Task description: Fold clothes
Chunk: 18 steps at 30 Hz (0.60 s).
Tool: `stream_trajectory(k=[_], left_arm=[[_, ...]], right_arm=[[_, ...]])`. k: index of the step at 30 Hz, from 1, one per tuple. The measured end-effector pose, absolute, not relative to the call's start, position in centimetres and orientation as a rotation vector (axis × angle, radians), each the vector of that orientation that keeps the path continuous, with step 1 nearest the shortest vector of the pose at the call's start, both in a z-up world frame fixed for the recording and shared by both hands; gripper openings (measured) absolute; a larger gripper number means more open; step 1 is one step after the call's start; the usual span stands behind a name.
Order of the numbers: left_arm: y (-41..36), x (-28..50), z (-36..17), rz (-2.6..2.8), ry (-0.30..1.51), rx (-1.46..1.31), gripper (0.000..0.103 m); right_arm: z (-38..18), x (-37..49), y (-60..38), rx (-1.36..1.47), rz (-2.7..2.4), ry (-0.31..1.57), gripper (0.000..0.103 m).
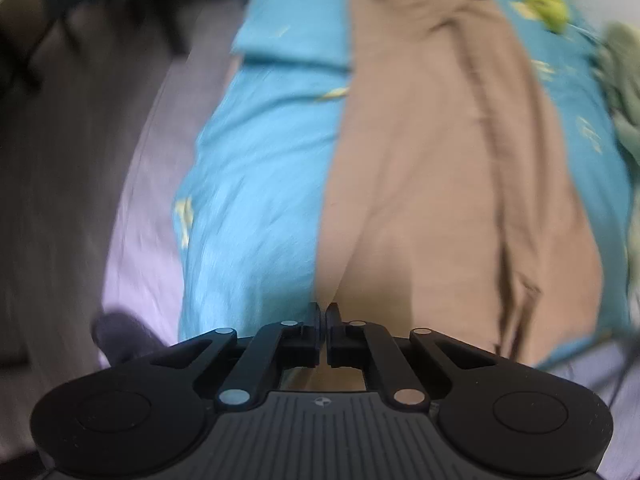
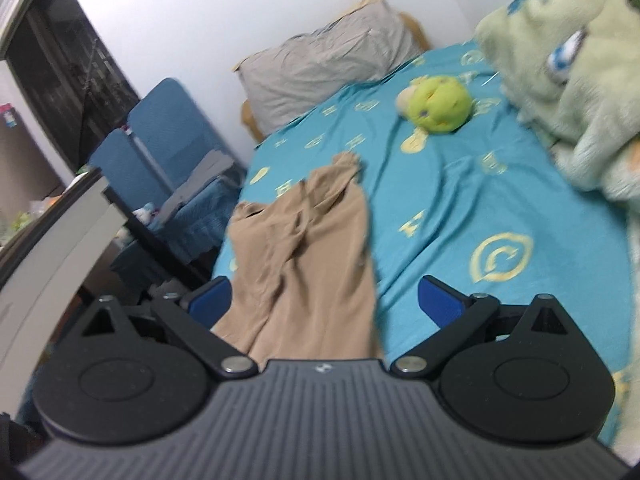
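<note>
Two wrist views cover one bed. From the left wrist, blurred, the left gripper [image 1: 324, 312] points steeply down with its jaws closed together; they meet at the near left edge of the tan trousers [image 1: 432, 184], but whether any cloth is pinched between them I cannot tell; the trousers run lengthwise away from the gripper over the blue sheet [image 1: 256, 168]; a lilac layer [image 1: 136, 240] shows under the sheet's left edge, with grey floor [image 1: 60, 200] beyond it; a green plush toy [image 1: 548, 4] lies far up on the right.

From the right wrist, the right gripper [image 2: 324, 296] stands with its jaws wide, blue pads [image 2: 438, 300] far apart and pressing on nothing; the trousers [image 2: 304, 256] lie flat on the sheet [image 2: 480, 200] near the bed's left edge, their near end running in between the open pads, the far end crumpled; the toy [image 2: 436, 104] sits well beyond them toward the head of the bed; a grey pillow [image 2: 320, 64] leans at the wall; a pale green blanket [image 2: 560, 60] is heaped on the right; a blue chair [image 2: 160, 136] stands left of the bed.
</note>
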<state>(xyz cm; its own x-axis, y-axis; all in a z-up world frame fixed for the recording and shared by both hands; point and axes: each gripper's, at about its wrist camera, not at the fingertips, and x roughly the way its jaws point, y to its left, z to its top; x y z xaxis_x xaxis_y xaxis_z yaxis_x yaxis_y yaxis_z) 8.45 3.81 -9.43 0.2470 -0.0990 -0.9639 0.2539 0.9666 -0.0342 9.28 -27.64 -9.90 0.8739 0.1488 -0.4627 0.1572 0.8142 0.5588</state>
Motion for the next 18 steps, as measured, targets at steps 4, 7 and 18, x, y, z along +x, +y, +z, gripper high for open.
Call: stream_trajectory(k=[4, 7, 18], left_arm=[[3.0, 6.2, -6.1, -0.308, 1.151, 0.193, 0.002], [3.3, 5.2, -4.0, -0.341, 1.076, 0.181, 0.002], [4.1, 3.9, -2.0, -0.382, 1.012, 0.128, 0.001]], right_arm=[[-11.5, 12.0, -26.0, 0.719, 0.136, 0.59, 0.074], [-13.1, 15.3, -24.0, 0.781, 0.249, 0.663, 0.07], [-19.8, 25.3, -16.6, 0.87, 0.382, 0.845, 0.048]])
